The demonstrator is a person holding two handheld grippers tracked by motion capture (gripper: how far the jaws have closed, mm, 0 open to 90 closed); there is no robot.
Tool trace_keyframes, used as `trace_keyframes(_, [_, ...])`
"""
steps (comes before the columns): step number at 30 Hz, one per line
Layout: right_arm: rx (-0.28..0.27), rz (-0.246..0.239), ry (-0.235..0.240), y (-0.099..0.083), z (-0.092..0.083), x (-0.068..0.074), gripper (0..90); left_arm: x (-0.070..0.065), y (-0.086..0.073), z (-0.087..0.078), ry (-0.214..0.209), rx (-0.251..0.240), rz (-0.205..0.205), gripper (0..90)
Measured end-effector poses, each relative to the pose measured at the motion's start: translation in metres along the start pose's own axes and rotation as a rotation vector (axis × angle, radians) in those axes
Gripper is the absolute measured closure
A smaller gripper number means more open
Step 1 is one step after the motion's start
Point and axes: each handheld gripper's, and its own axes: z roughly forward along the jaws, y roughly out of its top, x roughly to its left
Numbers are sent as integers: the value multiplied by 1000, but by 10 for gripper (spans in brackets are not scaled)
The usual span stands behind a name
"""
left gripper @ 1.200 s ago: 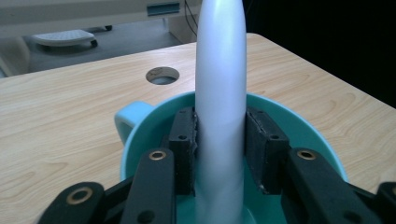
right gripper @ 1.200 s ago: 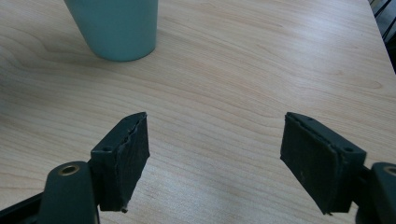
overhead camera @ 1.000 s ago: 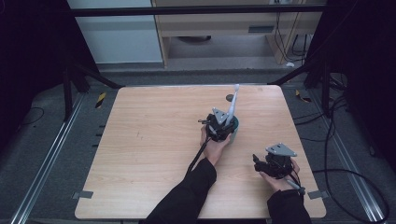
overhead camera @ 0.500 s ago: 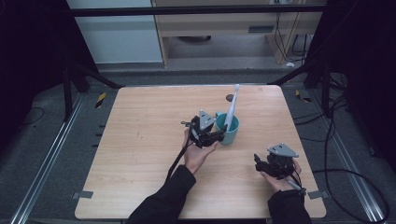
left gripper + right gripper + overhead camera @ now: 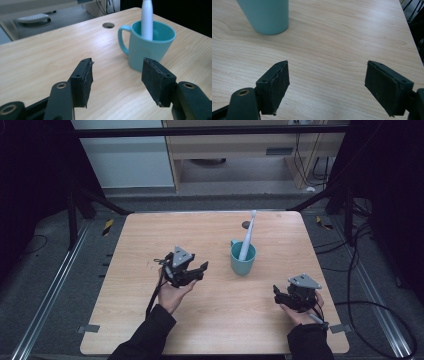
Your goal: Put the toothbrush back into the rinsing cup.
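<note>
High view first, from left to right: the left gripper [image 5: 192, 271] hangs above the wooden table [image 5: 135, 245], its jaws spread with nothing between them; they have just been opening, which reads as a release of the cup. To its right, a little apart, the teal cup [image 5: 243, 258] stands upright on the table with its handle towards the far left. A white electric toothbrush [image 5: 247, 236] stands in it, leaning on the rim with the head up, so the cup seems to serve as its holder. Further right, near the table's front corner, the right gripper [image 5: 286, 296] rests low in the hand, its jaws likewise spread and empty, apparently waiting. No brand, label or writing can be read on the cup, toothbrush or grippers.
</note>
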Motion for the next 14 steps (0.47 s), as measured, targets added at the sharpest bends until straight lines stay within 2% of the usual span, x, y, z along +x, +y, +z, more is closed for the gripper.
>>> trace_keyframes(3, [-1, 7, -3, 0, -1, -1, 195, 11, -16, -15, 9, 22, 8, 409])
trace_keyframes(4, [-1, 7, -3, 0, -1, -1, 195, 11, -16, -15, 9, 22, 8, 409])
trace_keyframes(5, [-5, 6, -4, -1, -1, -2, 194, 18, -28, -24, 16, 33, 7, 408])
trace_keyframes(7, [-3, 8, -5, -1, 0, -3, 193, 24, -39, -32, 24, 42, -5, 404])
trace_keyframes(8, [-3, 8, -5, -1, 0, -3, 193, 24, -39, -32, 24, 42, -5, 404])
trace_keyframes(9, [0, 8, -5, -1, 0, -3, 192, 31, -49, -38, 35, 51, -20, 403])
trace_keyframes(10, [1, 9, -5, -1, 0, -3, 191, 31, -49, -38, 35, 51, -20, 403])
trace_keyframes(11, [0, 10, -5, -1, 0, -2, 191, 38, -58, -41, 48, 69, -29, 403])
trace_keyframes(14, [0, 5, -6, -1, 0, -2, 188, 44, -65, -45, 59, 78, -34, 399])
